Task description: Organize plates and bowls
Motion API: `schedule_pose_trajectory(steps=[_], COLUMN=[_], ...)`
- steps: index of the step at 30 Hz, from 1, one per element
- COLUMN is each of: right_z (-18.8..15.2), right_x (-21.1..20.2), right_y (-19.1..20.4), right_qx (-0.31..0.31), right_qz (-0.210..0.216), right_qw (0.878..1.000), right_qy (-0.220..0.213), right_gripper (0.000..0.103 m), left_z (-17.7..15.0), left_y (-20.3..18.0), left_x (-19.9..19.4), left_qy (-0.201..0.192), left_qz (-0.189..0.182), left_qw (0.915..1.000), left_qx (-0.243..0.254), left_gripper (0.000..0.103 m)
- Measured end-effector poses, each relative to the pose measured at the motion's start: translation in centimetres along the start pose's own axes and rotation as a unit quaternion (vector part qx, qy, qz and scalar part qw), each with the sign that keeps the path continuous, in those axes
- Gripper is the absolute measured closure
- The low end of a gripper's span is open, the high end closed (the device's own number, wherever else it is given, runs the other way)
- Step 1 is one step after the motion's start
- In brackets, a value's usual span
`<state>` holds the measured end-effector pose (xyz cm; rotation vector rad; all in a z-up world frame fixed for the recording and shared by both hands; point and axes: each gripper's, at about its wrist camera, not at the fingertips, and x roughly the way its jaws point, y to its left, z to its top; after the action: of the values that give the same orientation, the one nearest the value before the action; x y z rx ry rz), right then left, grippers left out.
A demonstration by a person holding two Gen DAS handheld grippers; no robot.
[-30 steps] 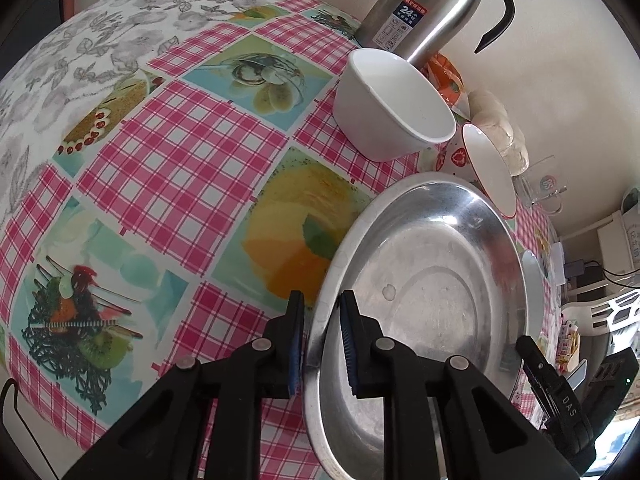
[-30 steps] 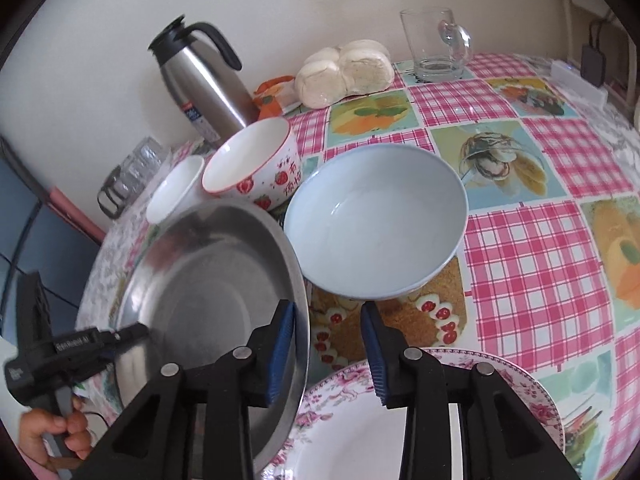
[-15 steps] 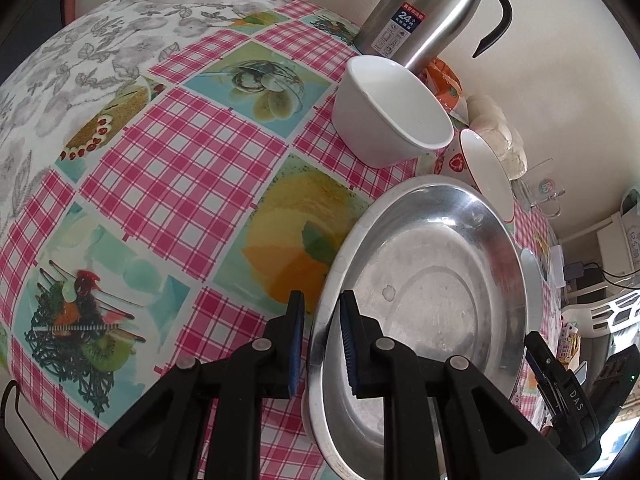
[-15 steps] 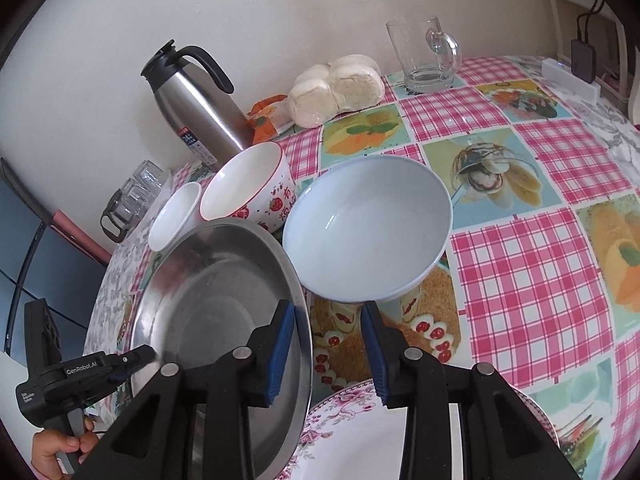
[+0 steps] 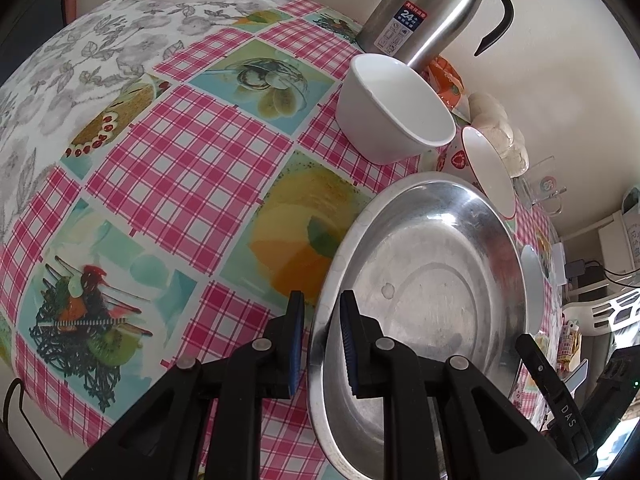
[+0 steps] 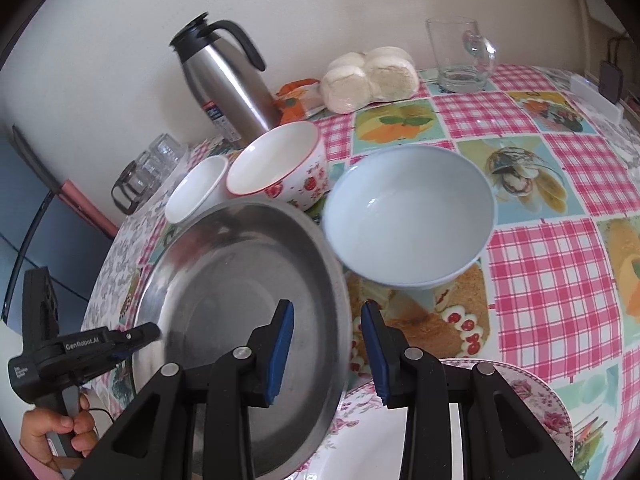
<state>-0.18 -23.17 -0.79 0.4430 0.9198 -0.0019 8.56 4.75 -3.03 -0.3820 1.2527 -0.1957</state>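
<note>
Left gripper [image 5: 320,320] is clamped on the steel plate [image 5: 432,280] rim at 7 o'clock. Right gripper [image 6: 328,344] straddles its 4 o'clock rim, jaws apart. Flask [image 5: 432,12] label reads "24".

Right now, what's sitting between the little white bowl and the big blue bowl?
The strawberry bowl stands between the white bowl and the blue bowl, with the steel plate's rim just in front. The right wrist view shows it.

Plain cream wall [image 6: 120,20] behind table w/ pink-check fruit-print cloth [image 5: 192,168] (daylit).
</note>
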Motion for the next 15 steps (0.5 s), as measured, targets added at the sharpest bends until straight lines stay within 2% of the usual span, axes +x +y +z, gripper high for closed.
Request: schedule_pose_trajectory(steps=[3,15], right_z=[-0.3,-0.9], right_x=[0.1,-0.4], right_y=[0.8,1.3], right_qx=[-0.024,-0.028], right_qz=[-0.020,-0.029], right_qw=[0.999,0.999], right_qy=[0.005,0.018], right_gripper=[0.066,0.066], left_z=[-0.1,-0.3], left_y=[-0.2,0.2], left_x=[-0.3,-0.6], left_qy=[0.000,0.011], left_qz=[0.002,-0.001], left_qw=[1.0000,0.9999], left_qx=[0.002,-0.007], left_gripper=[0.085,0.085])
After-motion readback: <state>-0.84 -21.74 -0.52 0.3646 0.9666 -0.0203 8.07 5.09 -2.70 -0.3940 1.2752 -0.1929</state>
